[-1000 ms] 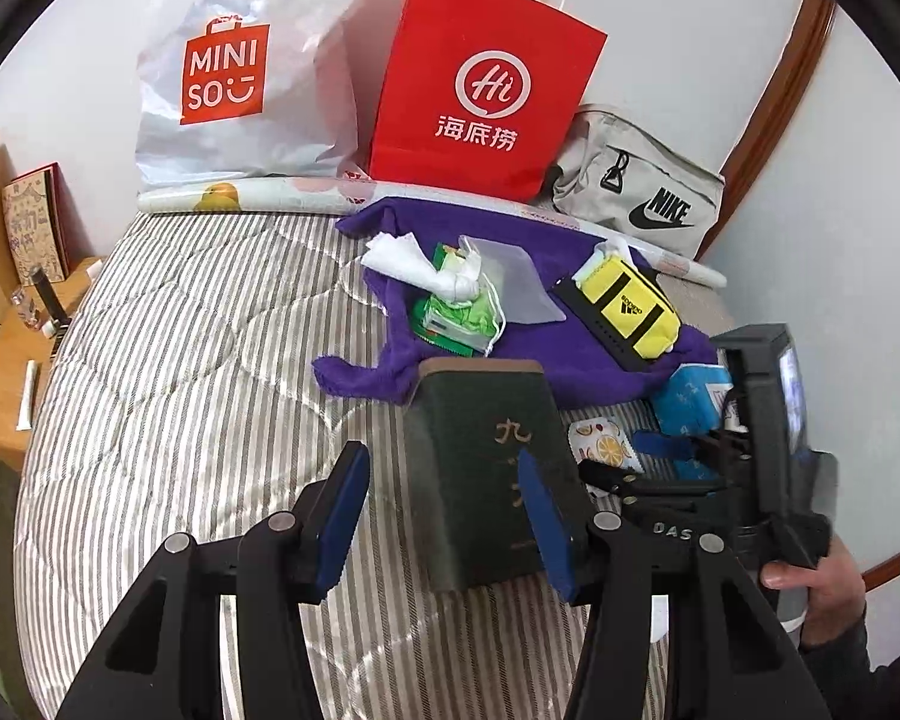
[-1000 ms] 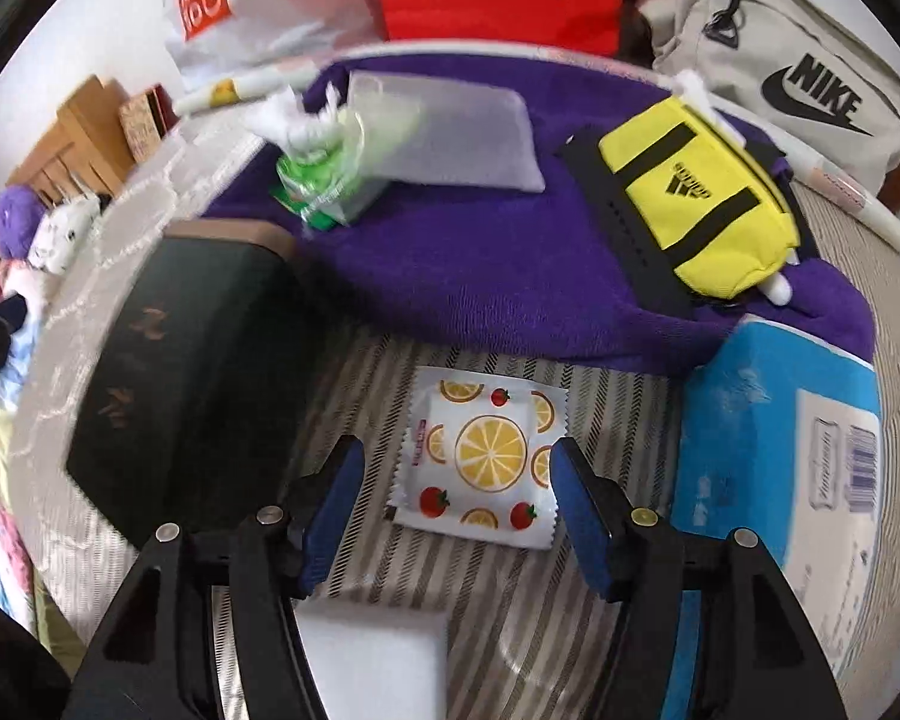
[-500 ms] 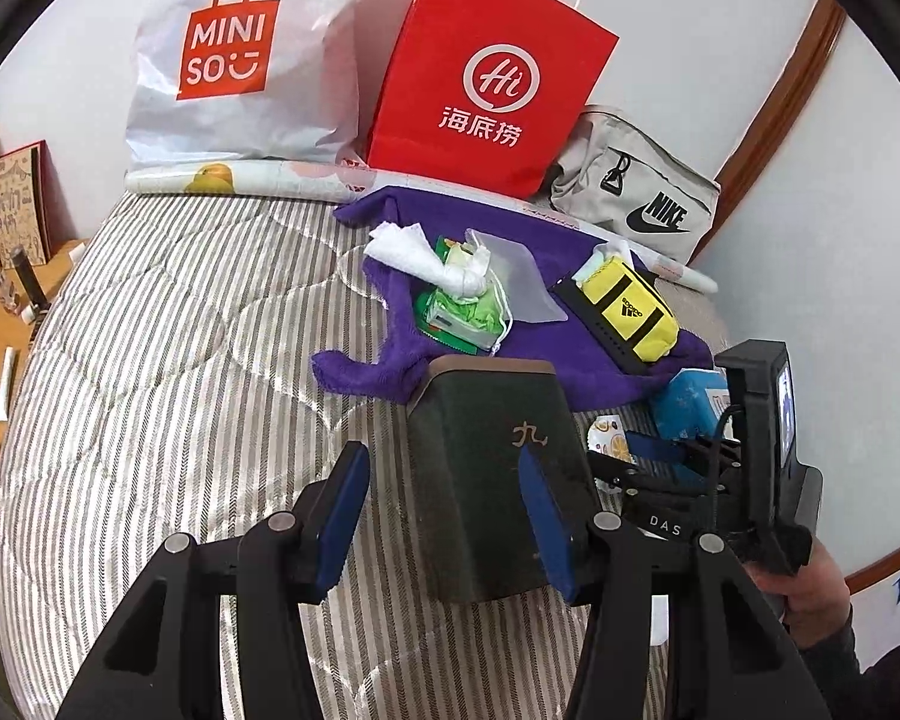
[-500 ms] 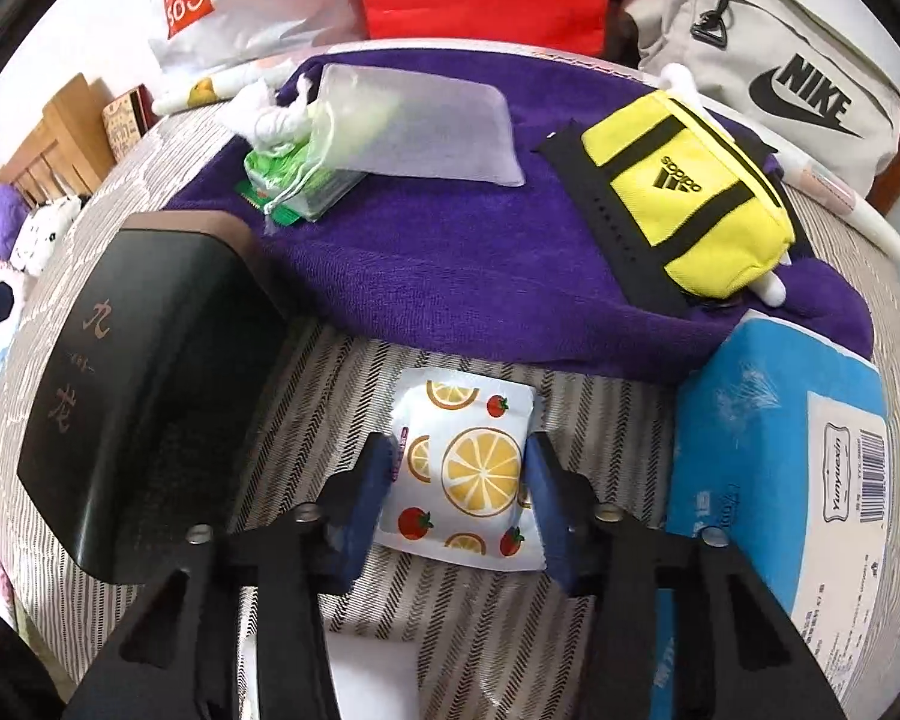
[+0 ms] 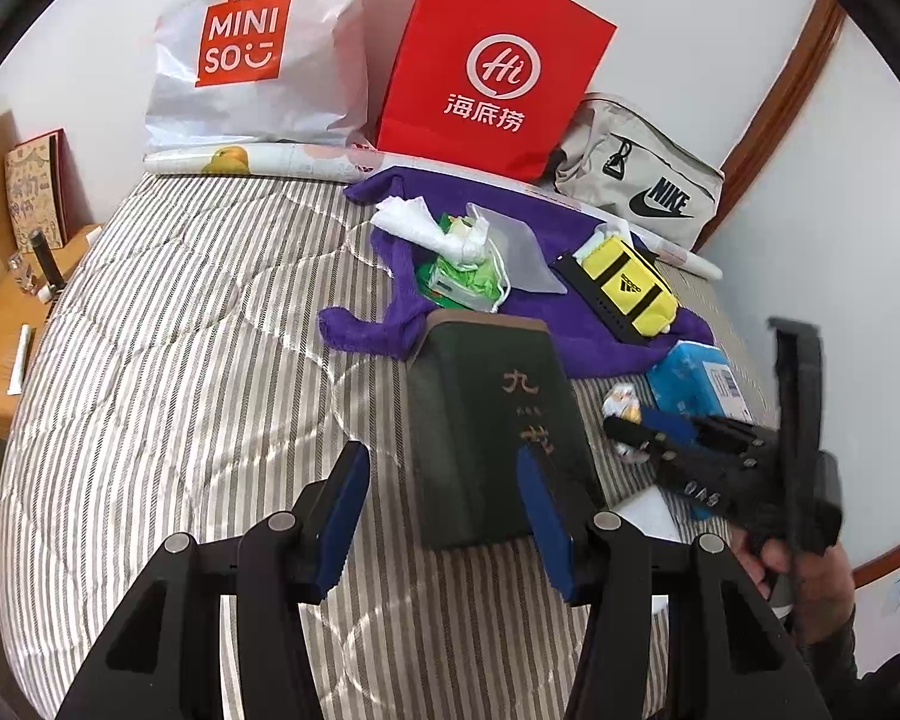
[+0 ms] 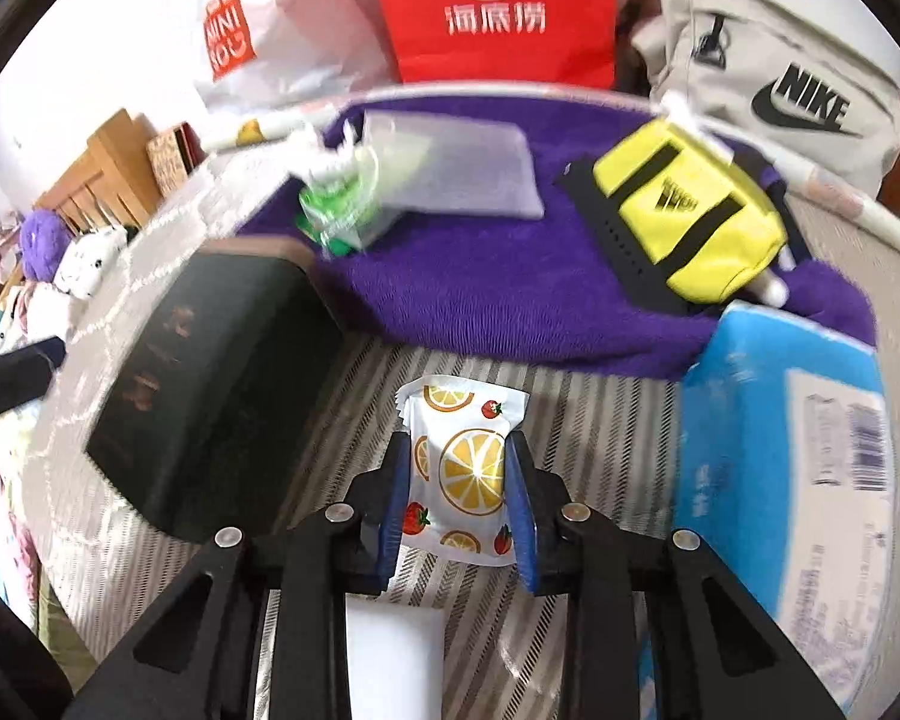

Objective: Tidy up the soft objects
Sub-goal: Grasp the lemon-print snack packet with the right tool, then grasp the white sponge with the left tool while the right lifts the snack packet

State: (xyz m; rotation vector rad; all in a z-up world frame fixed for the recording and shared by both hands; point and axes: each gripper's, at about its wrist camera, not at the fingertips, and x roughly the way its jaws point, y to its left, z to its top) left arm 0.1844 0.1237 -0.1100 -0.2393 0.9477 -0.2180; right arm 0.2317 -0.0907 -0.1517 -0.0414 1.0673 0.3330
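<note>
Packet (image 6: 459, 471) with the lemon print sits between my right gripper (image 6: 459, 501) jaws, which have just been closing and now pinch its sides; it lies on the striped mattress (image 6: 600, 420), near the towel (image 6: 510, 300) edge. I should squeeze gently and lift straight. My left gripper (image 5: 438, 510) hangs half open, holding nothing, beside the dark box (image 5: 486, 420).

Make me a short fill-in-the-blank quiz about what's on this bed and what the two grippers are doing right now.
1. The right gripper has been closing its fingers on a small packet printed with strawberries and slices of ____.
2. The yellow pouch lies on a ____ towel.
3. The left gripper holds ____.
4. The bag standing against the wall between the white Miniso bag and the Nike bag is ____.

Missing words: orange; purple; nothing; red
</note>
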